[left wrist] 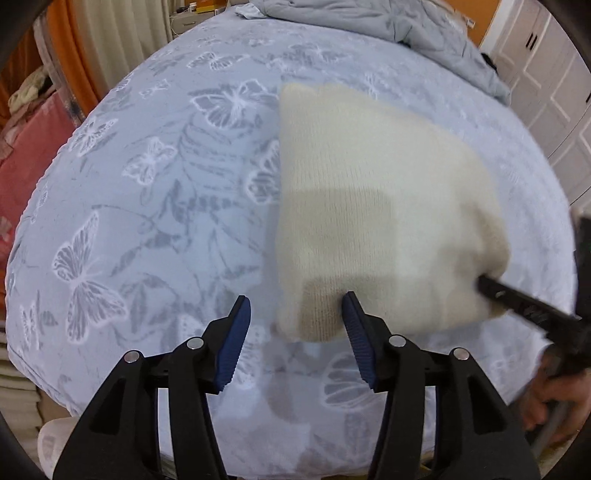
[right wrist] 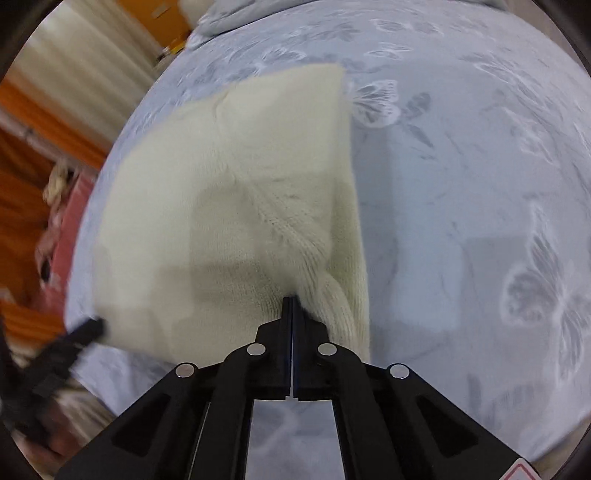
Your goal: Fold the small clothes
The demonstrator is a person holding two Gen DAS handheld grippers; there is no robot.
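A cream knitted garment point(left wrist: 373, 206) lies on the pale blue butterfly-print bedspread point(left wrist: 147, 192). My left gripper point(left wrist: 297, 308) is open, its blue-padded jaws straddling the garment's near left corner without closing on it. My right gripper point(right wrist: 291, 301) is shut on the garment's point(right wrist: 229, 206) near right corner, lifting a bunched fold of knit. The right gripper also shows at the right edge of the left wrist view point(left wrist: 517, 299). The left gripper shows blurred at the lower left of the right wrist view point(right wrist: 74, 339).
A rumpled grey-blue quilt point(left wrist: 388, 26) lies at the far end of the bed. Orange and cream curtains point(left wrist: 88, 48) and a pink pile point(left wrist: 33, 147) stand left of the bed. White cupboard doors point(left wrist: 546, 74) stand at the right.
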